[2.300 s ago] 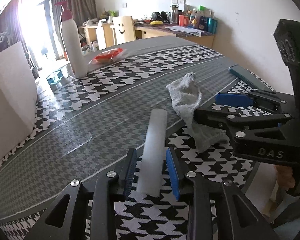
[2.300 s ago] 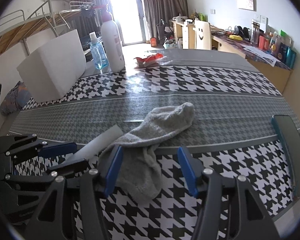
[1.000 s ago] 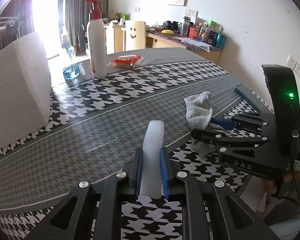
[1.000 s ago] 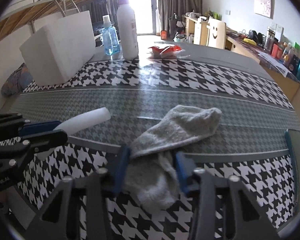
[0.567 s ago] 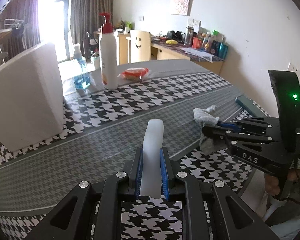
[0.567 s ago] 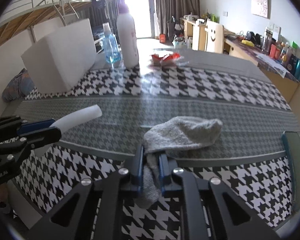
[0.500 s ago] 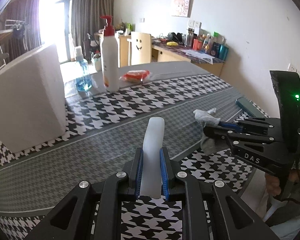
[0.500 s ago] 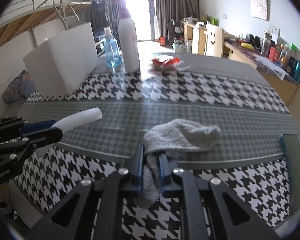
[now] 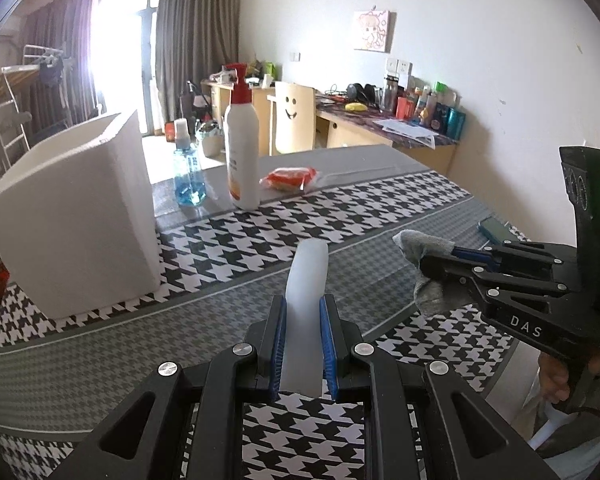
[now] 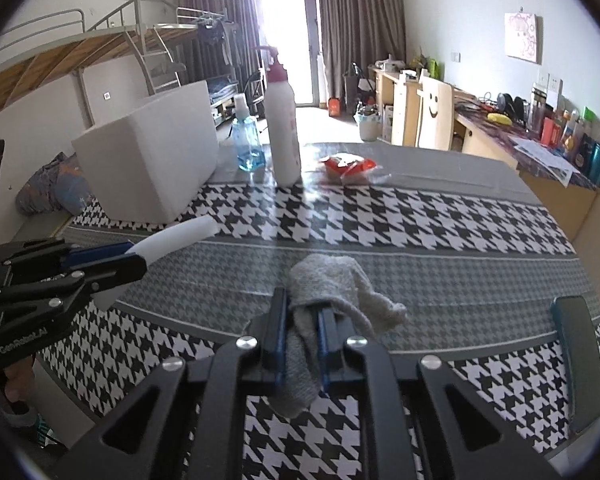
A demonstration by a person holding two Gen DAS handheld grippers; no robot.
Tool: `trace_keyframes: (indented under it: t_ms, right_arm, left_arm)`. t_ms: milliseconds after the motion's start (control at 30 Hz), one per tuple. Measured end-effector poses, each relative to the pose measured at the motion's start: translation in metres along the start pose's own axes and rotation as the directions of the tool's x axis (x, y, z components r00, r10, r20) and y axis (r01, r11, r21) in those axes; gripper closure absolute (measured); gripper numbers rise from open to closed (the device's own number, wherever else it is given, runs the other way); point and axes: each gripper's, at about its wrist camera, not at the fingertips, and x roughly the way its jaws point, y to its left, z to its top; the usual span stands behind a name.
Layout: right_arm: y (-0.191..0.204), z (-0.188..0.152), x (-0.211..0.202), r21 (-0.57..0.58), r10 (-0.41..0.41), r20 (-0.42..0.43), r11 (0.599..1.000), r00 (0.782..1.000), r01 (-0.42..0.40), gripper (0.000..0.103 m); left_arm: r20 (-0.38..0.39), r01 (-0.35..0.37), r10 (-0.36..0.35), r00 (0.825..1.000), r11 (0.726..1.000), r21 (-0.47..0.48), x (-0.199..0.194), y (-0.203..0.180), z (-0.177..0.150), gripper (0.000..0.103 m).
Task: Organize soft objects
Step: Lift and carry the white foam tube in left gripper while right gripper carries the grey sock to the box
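**Both grippers carrying soft items above the table**

The left gripper point(image 9: 303, 344) is squeezing its blue pads against a white foam strip point(image 9: 306, 280), which is sticking out straight ahead of the fingers, clear of the houndstooth table point(image 9: 380, 200). The right gripper point(image 10: 302, 332) is pinching a grey sock point(image 10: 332, 284) near its middle; the toe end is bunching forward of the jaws and the rest is drooping below them, just off the cloth.

To do this carry well, the person is probably best keeping both grips firm and the loads high enough that the sock's hanging end is not dragging, then heading toward the white foam box point(image 9: 80, 216), ahead and to the left of the left gripper, which looks like the likely drop place. The pump bottle point(image 9: 242, 140) and the blue spray bottle point(image 9: 188, 168) are standing beyond the box and need a clear berth.

Compared with 2.3 s ago, both grippers, then open around the items lying on the table, are now closed on them and lifted, and the box is looming nearer in the left view.
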Motion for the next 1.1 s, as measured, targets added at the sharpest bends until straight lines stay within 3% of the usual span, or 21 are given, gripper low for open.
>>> trace_keyframes:
  t_ms: [1100]
  right_arm:
    - [0.02, 0.054, -0.032, -0.044, 0.02, 0.163, 0.999, 0.986, -0.013, 0.086]
  left_arm:
    - [0.169, -0.124, 0.117, 0.979, 0.992, 0.032, -0.047, 0.003, 0.044, 0.085]
